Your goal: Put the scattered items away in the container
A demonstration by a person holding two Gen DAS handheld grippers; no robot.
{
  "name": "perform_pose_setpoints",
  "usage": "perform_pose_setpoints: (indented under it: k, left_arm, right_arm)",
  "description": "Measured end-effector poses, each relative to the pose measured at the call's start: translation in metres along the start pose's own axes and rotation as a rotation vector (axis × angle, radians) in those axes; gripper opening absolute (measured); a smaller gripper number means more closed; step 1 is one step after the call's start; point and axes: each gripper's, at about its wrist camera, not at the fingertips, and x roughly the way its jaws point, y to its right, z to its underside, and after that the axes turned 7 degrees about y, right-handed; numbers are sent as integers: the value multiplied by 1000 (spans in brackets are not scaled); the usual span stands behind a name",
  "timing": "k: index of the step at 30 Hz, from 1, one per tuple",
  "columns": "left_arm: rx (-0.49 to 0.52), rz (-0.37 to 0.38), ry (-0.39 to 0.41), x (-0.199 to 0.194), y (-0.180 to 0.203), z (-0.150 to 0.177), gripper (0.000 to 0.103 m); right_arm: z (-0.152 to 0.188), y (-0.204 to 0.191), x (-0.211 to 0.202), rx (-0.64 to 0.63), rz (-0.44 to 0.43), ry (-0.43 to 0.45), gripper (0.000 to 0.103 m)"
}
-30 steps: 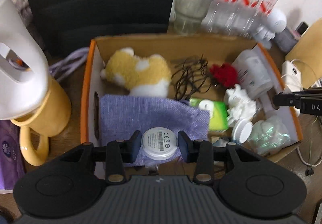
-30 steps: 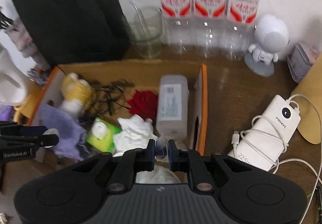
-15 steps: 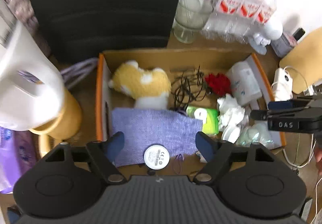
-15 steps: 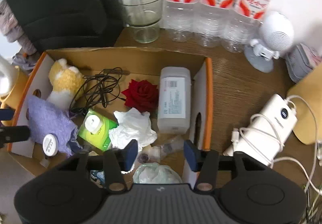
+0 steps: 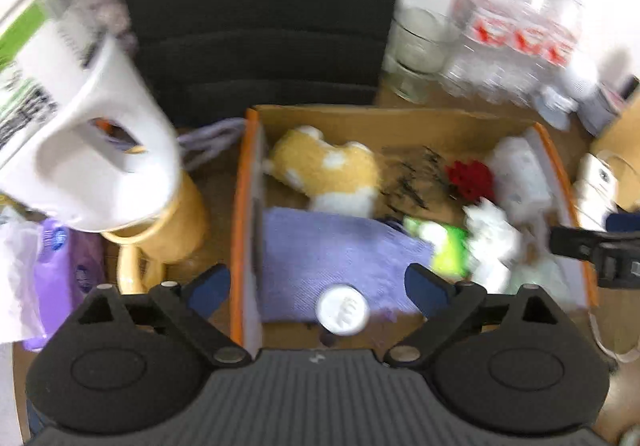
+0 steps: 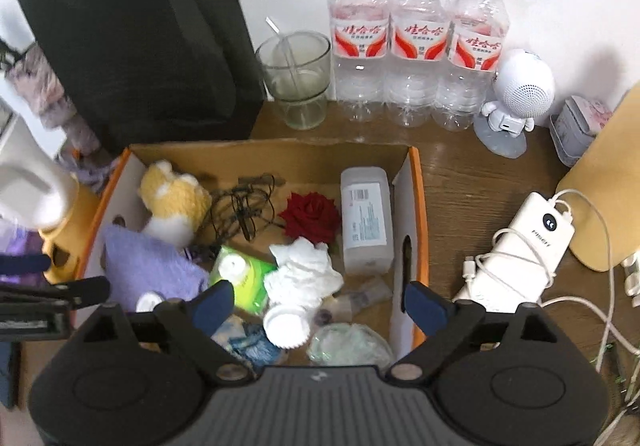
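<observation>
An orange-edged cardboard box holds a yellow plush toy, a purple cloth, black cables, a red rose, a clear bottle, a green pack, crumpled white tissue and a white cap. A white round disc lies on the purple cloth in the box. My left gripper is open and empty above the disc. My right gripper is open and empty above the box's near right part.
Left of the box stand a white jug, a yellow mug and purple packs. Behind are a black bag, a glass, three water bottles and a white speaker. A power bank with cable lies right.
My left gripper let go of the white disc, which now lies on the purple cloth, and opened wide. My right gripper also opened and both pulled back from the box.
</observation>
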Motion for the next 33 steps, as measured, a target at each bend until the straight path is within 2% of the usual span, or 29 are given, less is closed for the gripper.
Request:
perform_pose_setpoints:
  k: [3,8,14,18,22,27,30,33]
  left_arm:
    - [15,-70,112,-6,2,10,97]
    - [-23,-109,264,-12,2,28,97]
    - [-48,-125,412,-20,9,58,99]
    - [-19,-109,452,-24,20,72,99]
    - [-13,-80,509,-29,26,85,101]
    - [19,-69,544,-37,32,107,102]
    - [3,-53,562,-47,28,131,103]
    - [-67,-19,559,-57,16,167,103]
  right_arm:
    - [12,4,-1,20,25,76,92]
    - [35,2,-4,-10,53,245,92]
    - [74,10,-9,41,-10,403,92]
    - [85,7,-13,14,-1,463,92]
    - [94,6,-22,22,-32,529,92]
    - [114,-1,-26,-7,-10,544,92]
    - [133,-5,-35,-42,3,571,92]
    - [163,-9,-51,-74,4,610,93]
